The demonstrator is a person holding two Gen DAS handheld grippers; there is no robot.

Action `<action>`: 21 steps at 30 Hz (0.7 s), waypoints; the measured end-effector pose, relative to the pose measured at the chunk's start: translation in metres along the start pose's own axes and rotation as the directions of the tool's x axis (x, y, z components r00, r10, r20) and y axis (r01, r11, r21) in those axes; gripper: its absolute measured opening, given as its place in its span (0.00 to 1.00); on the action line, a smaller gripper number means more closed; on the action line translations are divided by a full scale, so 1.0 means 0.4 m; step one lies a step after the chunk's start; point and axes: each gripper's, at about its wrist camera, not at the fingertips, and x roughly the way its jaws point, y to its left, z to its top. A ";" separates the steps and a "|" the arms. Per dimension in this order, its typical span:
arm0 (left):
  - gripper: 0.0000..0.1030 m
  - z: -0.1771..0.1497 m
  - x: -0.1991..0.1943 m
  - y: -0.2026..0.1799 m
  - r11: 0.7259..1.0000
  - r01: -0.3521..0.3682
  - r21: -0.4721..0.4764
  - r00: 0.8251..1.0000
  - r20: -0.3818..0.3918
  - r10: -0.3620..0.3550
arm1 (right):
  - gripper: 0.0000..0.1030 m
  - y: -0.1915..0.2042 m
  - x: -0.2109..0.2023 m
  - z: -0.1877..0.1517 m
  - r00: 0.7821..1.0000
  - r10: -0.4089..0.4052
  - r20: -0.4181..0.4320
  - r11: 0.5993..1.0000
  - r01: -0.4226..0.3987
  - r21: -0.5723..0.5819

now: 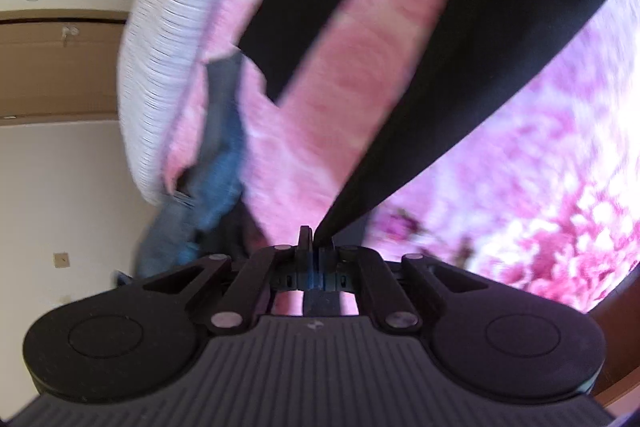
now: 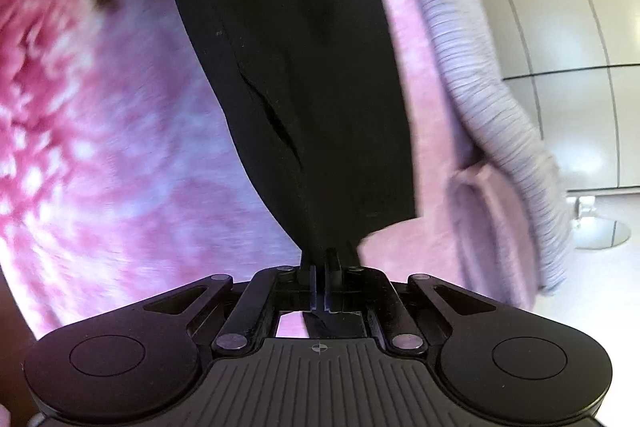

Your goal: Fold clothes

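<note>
A black garment (image 1: 460,67) is stretched out from my left gripper (image 1: 316,239), which is shut on its edge. It also shows in the right wrist view (image 2: 312,87), where my right gripper (image 2: 322,259) is shut on another edge. The garment hangs over a bed with a pink flowered cover (image 1: 540,195), which also shows in the right wrist view (image 2: 100,147). Both views are blurred.
A pink cloth (image 1: 340,107) and a grey-white ribbed pillow (image 1: 168,47) lie on the bed, with blue jeans (image 1: 200,195) beside them. In the right wrist view the pink cloth (image 2: 432,131) and ribbed pillow (image 2: 500,115) lie right of the garment; white wardrobe doors (image 2: 568,27) stand behind.
</note>
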 end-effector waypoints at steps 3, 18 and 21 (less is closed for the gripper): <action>0.02 0.048 -0.024 0.137 1.000 0.026 -0.006 0.999 0.021 -0.026 | 0.01 -0.112 -0.023 0.018 0.999 -0.031 0.019 0.999 0.031 -0.020; 0.02 0.353 0.362 0.468 0.923 0.323 0.207 0.942 0.027 -0.335 | 0.01 -0.426 0.320 0.209 0.978 0.079 -0.193 0.997 -0.081 -0.004; 0.02 0.438 0.439 0.488 0.913 0.350 0.211 0.933 0.009 -0.360 | 0.01 -0.457 0.394 0.226 0.969 0.118 -0.219 0.993 -0.115 0.028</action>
